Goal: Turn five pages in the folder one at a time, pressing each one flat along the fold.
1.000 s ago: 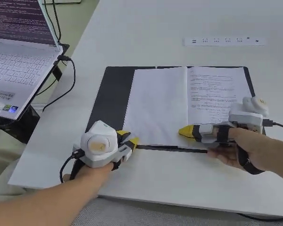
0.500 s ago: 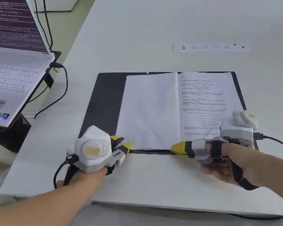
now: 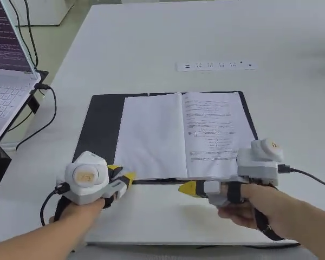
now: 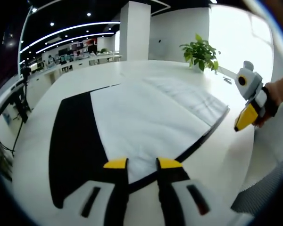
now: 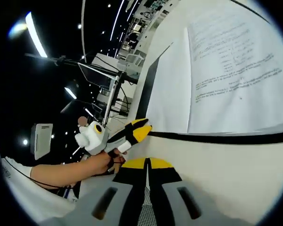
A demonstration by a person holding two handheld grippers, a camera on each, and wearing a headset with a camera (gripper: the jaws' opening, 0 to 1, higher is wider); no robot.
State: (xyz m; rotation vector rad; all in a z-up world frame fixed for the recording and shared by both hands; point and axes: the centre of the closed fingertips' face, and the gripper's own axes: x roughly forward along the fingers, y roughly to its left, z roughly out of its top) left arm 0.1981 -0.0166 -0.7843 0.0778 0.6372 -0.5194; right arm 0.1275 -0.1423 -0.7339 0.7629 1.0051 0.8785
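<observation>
Folder point(image 3: 100, 130): lies open and flat on bench point(image 3: 151, 38), with bare black cover at its left side. Blank page point(image 3: 151, 135) left of fold point(image 3: 182, 135), printed page point(image 3: 214, 127) right of it. Both look flat, no corner lifted, so nothing mid-turn. Count of pages already turned: cannot tell.

Left gripper point(image 3: 124, 177): sits at folder's near-left corner, just off blank page's lower edge, aimed across folder. Fingers point(image 4: 115, 163) parted by a narrow gap, holding nothing. Probably kept there, clear of the paper, ready to steady the left leaf when the next page comes over.

Right gripper point(image 3: 187, 188): sits just outside folder's near edge, roughly below fold, tip pointing along that edge toward folder's left side. Fingers point(image 5: 132, 163) closed together or very nearly so, nothing between them. Held low and sideways, which suits running closed tips along fold as a pressing tool. Equally suits an approach to printed page's lower edge. Cannot tell which. Contact with bench: cannot tell.

Next need, as judged: separate one sheet only at folder's right side.

Power strip point(image 3: 214, 66): beyond folder's far edge, well apart. Laptop point(image 3: 0, 81) and cable point(image 3: 46, 108): well left of folder.
</observation>
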